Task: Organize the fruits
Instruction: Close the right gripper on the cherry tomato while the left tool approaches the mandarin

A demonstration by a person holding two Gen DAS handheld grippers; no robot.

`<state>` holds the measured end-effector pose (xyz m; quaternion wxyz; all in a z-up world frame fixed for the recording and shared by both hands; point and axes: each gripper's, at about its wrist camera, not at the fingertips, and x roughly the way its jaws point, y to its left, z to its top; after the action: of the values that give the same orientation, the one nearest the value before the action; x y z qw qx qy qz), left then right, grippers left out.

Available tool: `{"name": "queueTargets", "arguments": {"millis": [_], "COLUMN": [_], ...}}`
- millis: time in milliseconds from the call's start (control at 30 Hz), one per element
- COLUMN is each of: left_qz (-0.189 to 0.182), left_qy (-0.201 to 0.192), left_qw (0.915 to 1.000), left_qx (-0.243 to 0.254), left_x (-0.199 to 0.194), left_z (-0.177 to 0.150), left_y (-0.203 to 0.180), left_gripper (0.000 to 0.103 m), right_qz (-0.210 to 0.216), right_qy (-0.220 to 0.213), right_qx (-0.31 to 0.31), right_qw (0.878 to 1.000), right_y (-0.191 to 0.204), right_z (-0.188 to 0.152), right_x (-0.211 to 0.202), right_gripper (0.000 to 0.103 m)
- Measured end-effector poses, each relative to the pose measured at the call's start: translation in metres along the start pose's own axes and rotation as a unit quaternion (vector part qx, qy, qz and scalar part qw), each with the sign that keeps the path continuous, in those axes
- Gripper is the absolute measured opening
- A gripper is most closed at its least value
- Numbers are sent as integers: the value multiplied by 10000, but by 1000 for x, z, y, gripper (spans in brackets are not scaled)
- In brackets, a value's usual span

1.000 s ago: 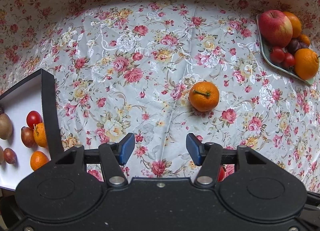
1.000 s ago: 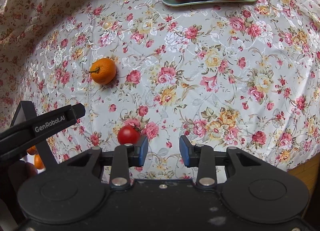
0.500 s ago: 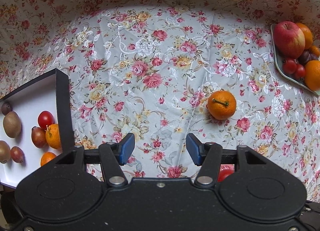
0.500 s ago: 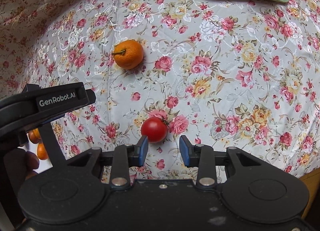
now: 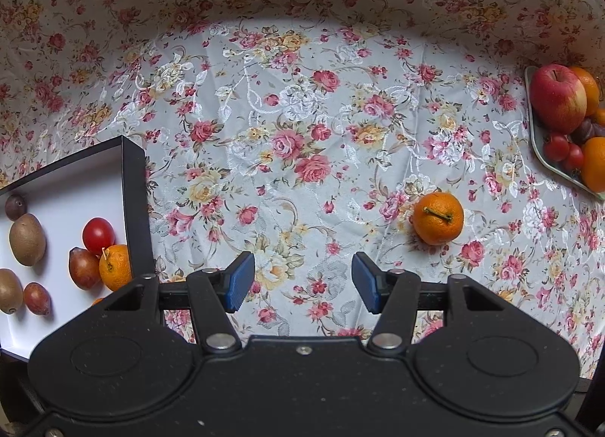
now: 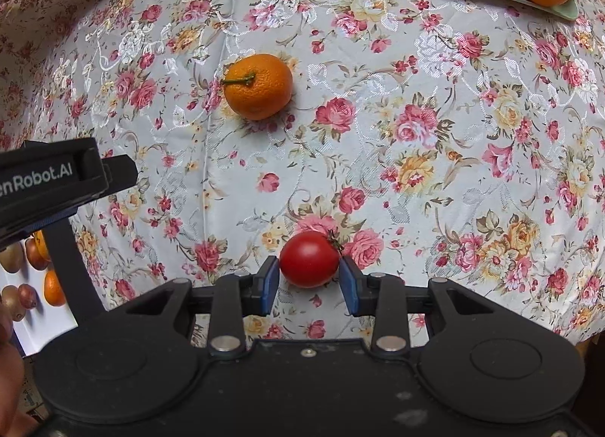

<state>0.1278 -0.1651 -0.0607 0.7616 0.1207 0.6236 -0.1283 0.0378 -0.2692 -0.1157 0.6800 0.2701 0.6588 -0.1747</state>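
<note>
While the left hand-held gripper (image 5: 298, 282) hovers released, the right hand-held gripper (image 6: 309, 280) brackets the cherry tomato (image 6: 309, 258), unclenched, pads barely apart from it.

Table is covered by a floral woven cloth (image 6: 435, 104) with a satin sheen. Glossy smooth skin is seen on the round red tomato (image 6: 309, 259); pebbled matt peel on the stemmed orange mandarin (image 6: 259, 86). Right tongs (image 6: 309, 280): matt black plastic, ribbed blue pads, bright metal pivot pins.

Both wrist views downward, close; sharing mandarin (image 5: 438, 217)
</note>
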Motion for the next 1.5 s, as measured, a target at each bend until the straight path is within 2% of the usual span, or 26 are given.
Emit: {"name": "queueTargets", "arguments": {"millis": [300, 467, 867, 1500], "left_qz": [6, 9, -84, -287], "left_qy": [-6, 12, -33, -137], "left_qw": [10000, 9999, 9988, 9964], "left_qx": [29, 102, 471, 791], "left_x": [3, 7, 11, 13], "left_z": [9, 12, 18, 22], "left_y": [-1, -8, -40, -90], "left_gripper": [61, 61, 61, 61], "right_qz": [-176, -436, -554, -275], "right_qy": [83, -132, -275, -66], "right_qx": [-112, -106, 822, 1178], "right_qw": [9997, 9989, 9947, 9926], "right_y": [11, 7, -48, -100], "right_z": [7, 21, 61, 62], "right_x": [18, 7, -9, -22], "right_gripper": [38, 37, 37, 37]}}
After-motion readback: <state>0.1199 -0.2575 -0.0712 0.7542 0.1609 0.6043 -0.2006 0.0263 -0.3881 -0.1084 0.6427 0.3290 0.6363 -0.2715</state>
